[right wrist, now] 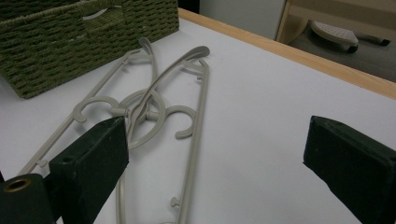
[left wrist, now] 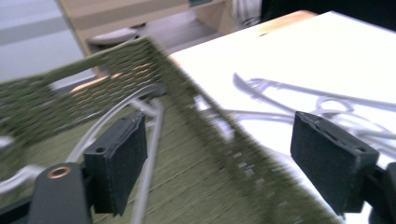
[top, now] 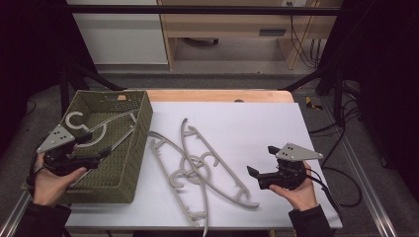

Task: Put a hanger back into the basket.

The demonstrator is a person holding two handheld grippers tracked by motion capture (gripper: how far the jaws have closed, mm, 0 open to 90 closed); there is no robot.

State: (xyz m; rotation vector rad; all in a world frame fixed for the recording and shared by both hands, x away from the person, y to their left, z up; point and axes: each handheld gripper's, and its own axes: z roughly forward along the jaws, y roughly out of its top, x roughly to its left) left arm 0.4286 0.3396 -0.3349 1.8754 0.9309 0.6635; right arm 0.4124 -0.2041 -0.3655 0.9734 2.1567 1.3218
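Loosely tangled grey hangers [top: 197, 165] beside green basket [top: 129, 163].

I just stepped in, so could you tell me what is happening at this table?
A person holds a claw in each hand and is dealing with grey plastic hangers. One hanger lies in the green woven basket, where the left claw hangs open over the basket's rim. Several more hangers lie tangled on the white tabletop. The right claw is open beside them, holding nothing.
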